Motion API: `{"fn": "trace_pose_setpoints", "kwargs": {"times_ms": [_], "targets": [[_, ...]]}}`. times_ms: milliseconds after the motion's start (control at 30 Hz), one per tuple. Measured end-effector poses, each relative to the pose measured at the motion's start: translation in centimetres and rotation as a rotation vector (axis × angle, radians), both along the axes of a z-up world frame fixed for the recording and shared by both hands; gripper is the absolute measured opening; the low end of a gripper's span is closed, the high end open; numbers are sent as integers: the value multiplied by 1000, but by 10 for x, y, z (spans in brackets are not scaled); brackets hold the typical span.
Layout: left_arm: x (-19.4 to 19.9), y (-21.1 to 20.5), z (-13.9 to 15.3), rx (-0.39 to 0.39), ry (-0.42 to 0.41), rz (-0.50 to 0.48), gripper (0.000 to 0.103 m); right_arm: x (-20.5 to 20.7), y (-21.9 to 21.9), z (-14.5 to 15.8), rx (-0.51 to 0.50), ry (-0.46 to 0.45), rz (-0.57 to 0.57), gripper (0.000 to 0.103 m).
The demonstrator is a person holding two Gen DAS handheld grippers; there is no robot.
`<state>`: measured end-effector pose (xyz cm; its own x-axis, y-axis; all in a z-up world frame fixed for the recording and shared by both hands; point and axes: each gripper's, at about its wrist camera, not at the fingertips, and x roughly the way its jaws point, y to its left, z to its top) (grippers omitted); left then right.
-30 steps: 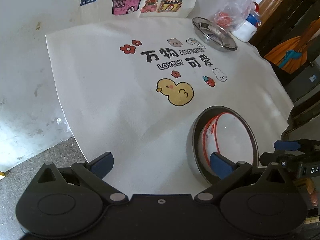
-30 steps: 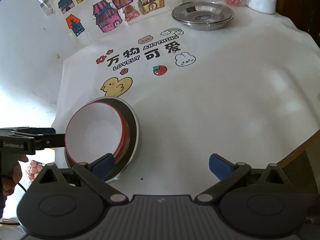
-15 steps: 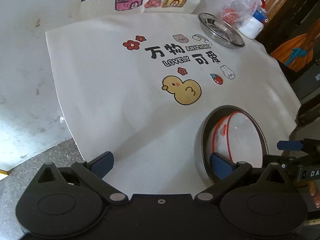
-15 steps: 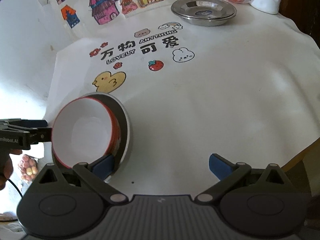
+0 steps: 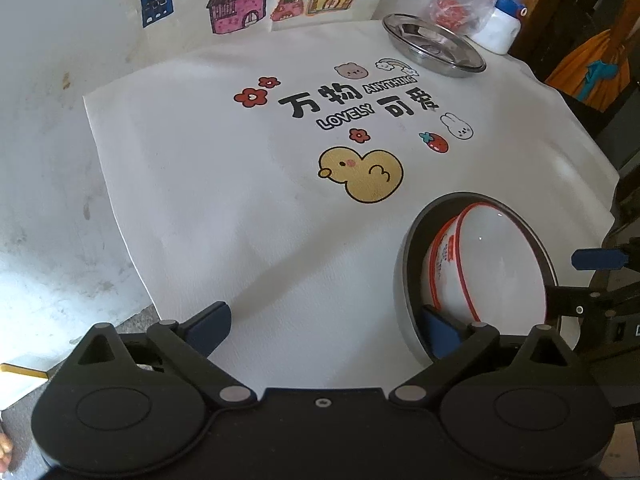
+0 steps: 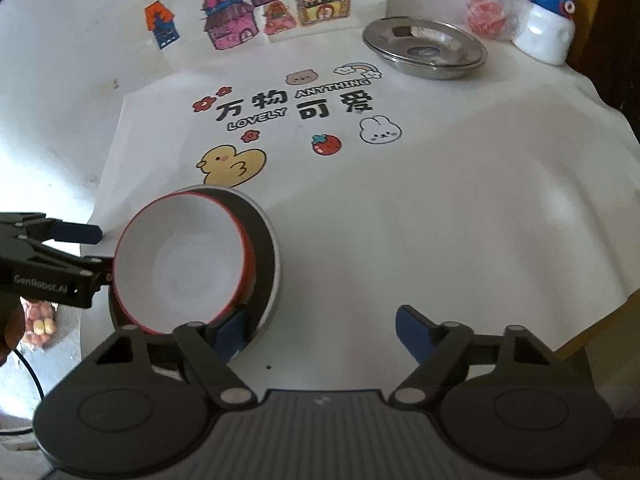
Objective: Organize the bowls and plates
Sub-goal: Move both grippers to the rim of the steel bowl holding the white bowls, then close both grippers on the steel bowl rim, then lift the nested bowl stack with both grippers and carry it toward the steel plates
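Left wrist view: red-rimmed white bowl [image 5: 496, 264] at about 4 o'clock, tilted on edge inside a larger grey plate [image 5: 404, 276], both on the white printed cloth [image 5: 224, 184] covering the bench [image 5: 44, 184]. Left hand-held gripper [image 5: 326, 326] spread wide, its right-side finger [image 5: 438, 334] down between bowl wall and plate rim, its left-side finger over bare cloth; no squeeze on anything. Cannot tell whether that right-side pad touches the bowl.

Right wrist view: same bowl [image 6: 180, 268] at about 9 o'clock, leaning in the plate [image 6: 266, 256]. Right hand-held gripper [image 6: 320, 334] with jaws closing but well apart; left-side finger [image 6: 228, 334] at the near edge of bowl and plate, right-side finger [image 6: 412, 330] over empty cloth, nothing clamped between the pads.

Steel plate [image 6: 425, 49] at about 1 o'clock, resting on the cloth near its far edge, well apart from the bowl. Just beyond it, a clear plastic bag [image 6: 490, 8] with something red inside, beside a white bottle with blue cap [image 6: 546, 30]. Drawings of coloured houses [image 6: 240, 16] at 12 o'clock past the cloth. Yellow duck print [image 6: 232, 164] just beyond the plate, towards 11 o'clock.
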<state>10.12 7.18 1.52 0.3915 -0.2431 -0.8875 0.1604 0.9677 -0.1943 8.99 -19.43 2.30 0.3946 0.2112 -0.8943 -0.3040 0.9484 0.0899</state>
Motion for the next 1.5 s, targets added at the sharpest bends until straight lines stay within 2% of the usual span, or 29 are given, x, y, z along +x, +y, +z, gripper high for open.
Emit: {"fn": "trace_pose_setpoints", "kwargs": {"times_ms": [100, 267, 400, 567, 633, 800, 833, 900, 1000, 1067, 1233, 1267, 1367, 1500], "targets": [[2, -1, 1, -2, 11, -7, 95, 2, 3, 3, 12, 22, 27, 67], [6, -8, 6, 10, 25, -50, 80, 10, -2, 2, 75, 74, 25, 55], [10, -14, 11, 25, 38, -83, 72, 19, -13, -2, 144, 133, -11, 54], [15, -13, 12, -31, 65, -85, 53, 27, -21, -7, 203, 198, -49, 54], [16, -14, 12, -41, 77, -84, 51, 29, -22, -8, 207, 210, -58, 53], [19, -18, 12, -47, 99, -85, 44, 33, -19, -9, 225, 238, -87, 41], [20, -18, 11, -55, 106, -82, 40, 34, -17, -9, 223, 239, -93, 39], [21, -19, 10, -71, 116, -80, 35, 33, -13, -7, 219, 237, -96, 29], [20, -23, 11, -77, 113, -90, 24, 31, -6, -4, 190, 223, -104, 27], [20, -27, 12, -80, 111, -100, 13, 30, -2, -4, 168, 213, -110, 26], [20, -31, 12, -71, 103, -115, 10, 35, 1, -14, 176, 245, -173, 24], [21, -30, 12, -77, 107, -111, 10, 37, 2, -15, 186, 255, -188, 21], [21, -30, 11, -79, 107, -112, 10, 38, 3, -16, 199, 273, -199, 15], [22, -30, 11, -79, 110, -114, 11, 40, 1, -18, 215, 294, -202, 14]]}}
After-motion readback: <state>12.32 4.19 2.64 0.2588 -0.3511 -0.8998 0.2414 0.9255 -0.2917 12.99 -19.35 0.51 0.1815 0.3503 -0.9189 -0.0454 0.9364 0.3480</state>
